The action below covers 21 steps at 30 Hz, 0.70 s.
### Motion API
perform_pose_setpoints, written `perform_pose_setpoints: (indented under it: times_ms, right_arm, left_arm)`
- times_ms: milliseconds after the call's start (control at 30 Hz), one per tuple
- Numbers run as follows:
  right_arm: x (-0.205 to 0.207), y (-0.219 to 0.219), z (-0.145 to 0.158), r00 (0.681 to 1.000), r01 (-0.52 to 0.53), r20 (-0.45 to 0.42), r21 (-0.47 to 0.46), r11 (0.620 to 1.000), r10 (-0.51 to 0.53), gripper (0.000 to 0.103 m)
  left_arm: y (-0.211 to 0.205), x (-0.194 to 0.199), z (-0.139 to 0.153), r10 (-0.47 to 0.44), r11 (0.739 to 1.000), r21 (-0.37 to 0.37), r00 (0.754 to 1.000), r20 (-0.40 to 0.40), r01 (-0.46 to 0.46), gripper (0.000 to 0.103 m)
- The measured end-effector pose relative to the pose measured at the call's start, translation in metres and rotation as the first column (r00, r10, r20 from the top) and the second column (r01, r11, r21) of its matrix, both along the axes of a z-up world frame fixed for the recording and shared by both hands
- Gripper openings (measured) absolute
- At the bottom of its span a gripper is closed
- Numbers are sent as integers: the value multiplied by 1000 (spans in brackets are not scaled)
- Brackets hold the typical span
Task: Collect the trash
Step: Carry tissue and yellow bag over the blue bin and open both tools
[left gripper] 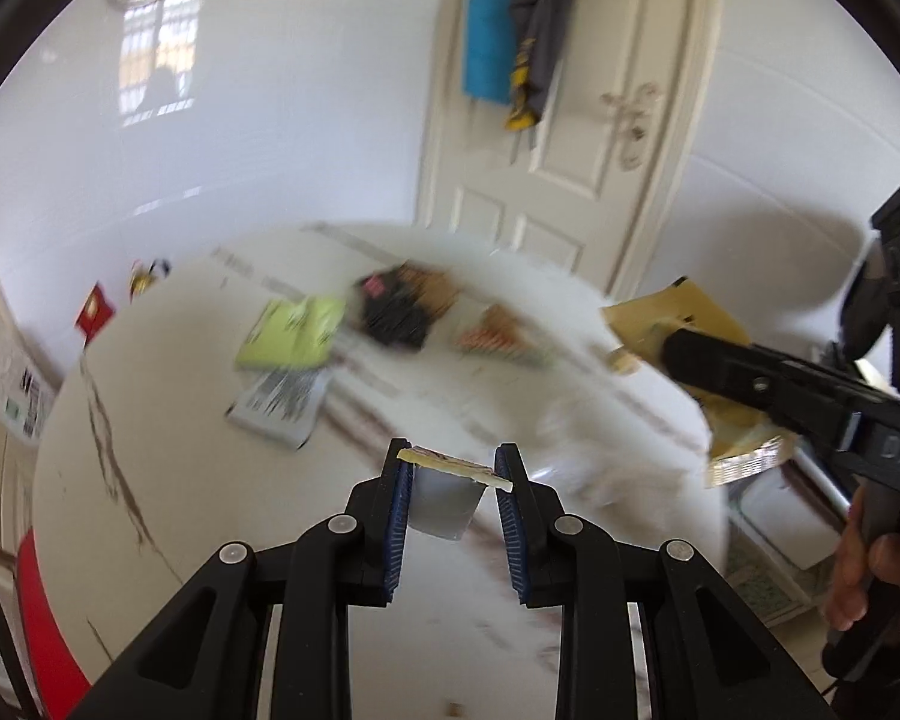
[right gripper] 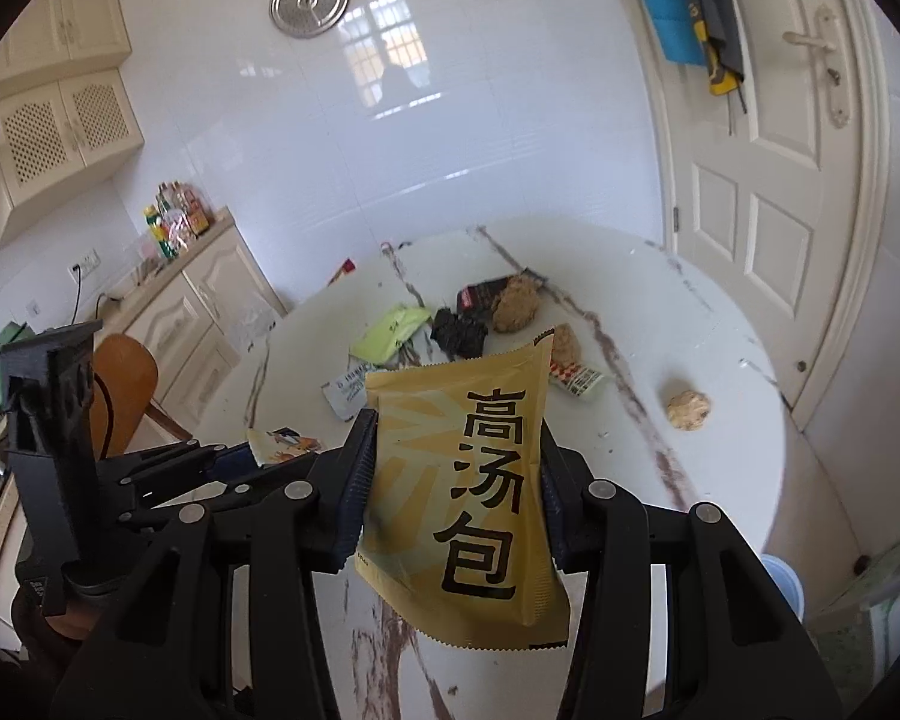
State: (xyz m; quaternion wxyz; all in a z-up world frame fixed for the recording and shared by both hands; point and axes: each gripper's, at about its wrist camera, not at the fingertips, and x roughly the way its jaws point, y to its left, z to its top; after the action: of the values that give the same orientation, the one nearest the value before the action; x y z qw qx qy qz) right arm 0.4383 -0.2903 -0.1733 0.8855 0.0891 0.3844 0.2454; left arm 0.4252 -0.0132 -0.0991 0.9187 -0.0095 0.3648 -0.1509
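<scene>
Left wrist view: left gripper [left gripper: 455, 468] hung above the white bench [left gripper: 168, 420], jaws closed on a small flat packet [left gripper: 450, 495], pinched at its top edge w/ silver body hanging between the pads. Bench was motion-blurred; green wrapper [left gripper: 291, 333], black wrapper [left gripper: 399, 309] and a white packet [left gripper: 279, 405] lay mid-bench. At right, right gripper [left gripper: 648, 342] held a yellow pouch [left gripper: 678, 315] off the bench edge.

Right wrist view: right gripper [right gripper: 456, 474] jaws clamped the yellow pouch [right gripper: 468, 498] by both side edges, pouch upright above the bench [right gripper: 720, 372]. Beyond it: green wrapper [right gripper: 393, 330], black wrapper [right gripper: 459, 330], two brown lumps [right gripper: 516, 306], a red-white wrapper [right gripper: 576, 378], and a crumpled ball [right gripper: 688, 409] well apart at right. Left gripper [right gripper: 234, 456] sat at left w/ its packet [right gripper: 282, 441].
</scene>
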Motion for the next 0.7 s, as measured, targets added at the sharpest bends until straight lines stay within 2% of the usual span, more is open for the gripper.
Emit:
perform_pose_setpoints:
  times_ms: [167, 333, 533, 700]
  right_arm:
    - [-29, -45, 22, 997, 64, 52, 25, 998, -65, 44]
    - [-63, -111, 25, 979, 193, 65, 10, 981, -193, 45]
    - [-87, -187, 1, 935, 353, 16, -13, 935, -353, 45]
    - [-82, -238, -37, 896, 441, -61, -9, 898, -441, 45]
  left_arm:
    - [-52, -18, 18, -105, 994, 10, 994, 40, 105, 24]
    - [-130, -18, 14, -225, 974, 23, 974, 19, 224, 24]
    - [-225, -5, -8, -363, 930, 40, 931, -45, 365, 24]
    - [-278, 15, -37, -415, 903, 68, 903, -109, 423, 24]
